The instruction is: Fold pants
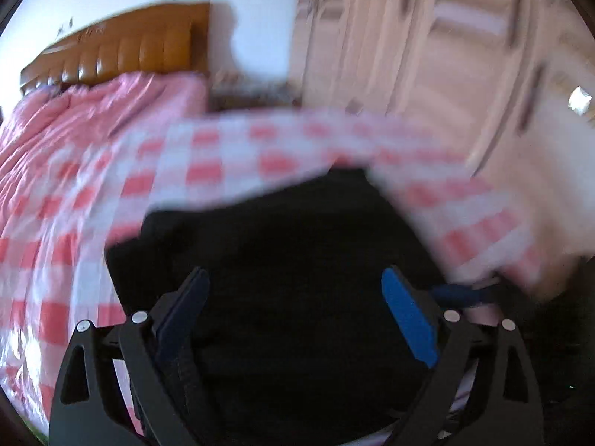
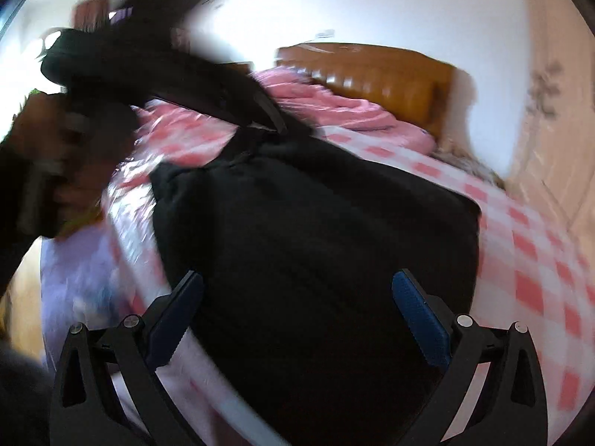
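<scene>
We see black pants (image 1: 282, 260) lying as a folded dark bundle on a bed covered by a pink-and-white checked sheet (image 1: 208, 156), near the bed's close edge. In the left wrist view our left gripper (image 1: 295, 286) hangs over the pants with its blue-padded fingers (image 1: 407, 316) spread wide apart; nothing is pinched between them, and the cloth simply lies beneath the gap. In the right wrist view our right gripper (image 2: 297, 290) is likewise released, its two fingers (image 2: 420, 319) standing well apart above the near part of the pants (image 2: 316, 241), with no fabric caught by either pad. From that same view the left gripper (image 2: 273, 119) reaches in from the upper left, its tips just at the far left corner of the bundle, and a hand (image 2: 63, 160) holds its grip at the left edge, blurred. Whether those tips touch the cloth we cannot tell, since the picture is smeared there. Farther up the bed a rumpled pink quilt (image 2: 334, 107) lies against a brown padded headboard (image 2: 383, 78), which stands at the white wall (image 2: 372, 7). To the right of the bed a pale wardrobe (image 1: 427, 55) with panelled doors fills the far right of the left wrist view. Both pictures are blurred, so finer folds in the pants cannot be made out.
</scene>
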`<state>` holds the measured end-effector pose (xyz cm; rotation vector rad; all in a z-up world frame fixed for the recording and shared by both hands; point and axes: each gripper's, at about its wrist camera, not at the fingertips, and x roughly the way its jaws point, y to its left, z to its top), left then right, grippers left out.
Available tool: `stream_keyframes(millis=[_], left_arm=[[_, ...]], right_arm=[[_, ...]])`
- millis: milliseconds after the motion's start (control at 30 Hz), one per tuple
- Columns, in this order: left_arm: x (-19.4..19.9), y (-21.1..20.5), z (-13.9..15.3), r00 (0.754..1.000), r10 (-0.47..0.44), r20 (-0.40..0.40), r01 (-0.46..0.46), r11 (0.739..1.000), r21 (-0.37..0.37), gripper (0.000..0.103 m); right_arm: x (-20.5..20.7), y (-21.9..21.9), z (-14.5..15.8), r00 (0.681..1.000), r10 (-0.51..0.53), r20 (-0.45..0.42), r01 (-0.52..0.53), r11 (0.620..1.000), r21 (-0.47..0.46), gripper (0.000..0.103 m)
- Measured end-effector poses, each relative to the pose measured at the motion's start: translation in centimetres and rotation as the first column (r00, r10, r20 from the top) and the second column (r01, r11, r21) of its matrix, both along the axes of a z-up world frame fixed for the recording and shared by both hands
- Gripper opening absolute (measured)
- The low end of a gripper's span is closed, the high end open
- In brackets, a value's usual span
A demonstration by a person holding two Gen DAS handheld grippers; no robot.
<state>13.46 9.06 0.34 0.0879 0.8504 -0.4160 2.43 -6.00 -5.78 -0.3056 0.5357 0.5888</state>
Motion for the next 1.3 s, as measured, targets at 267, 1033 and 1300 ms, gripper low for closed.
stream_keyframes(millis=[267,1033,1300], left_arm=[[-0.9,4.4,-4.3,0.997,-0.039,0.066,0.048,0.99,-0.134,0.08],[0.1,8.6,-5.2,0.996,-0.07,0.058,0.086,0.925,-0.369,0.055],[0.1,8.8,-5.3,0.997,-0.055,0.053,0.07,0.925,-0.374,0.054]], right_arm=[[7.9,-7.6,4.0,0.985,-0.087,-0.146,0.119,0.968,0.223,0.098],[20.8,3.7,0.1,0.876,0.014,-0.482,0.004,0.999,0.036,0.098],[11.1,-2.3,3.9,0.954,-0.125,-0.273,0.137,0.99,0.025,0.098]])
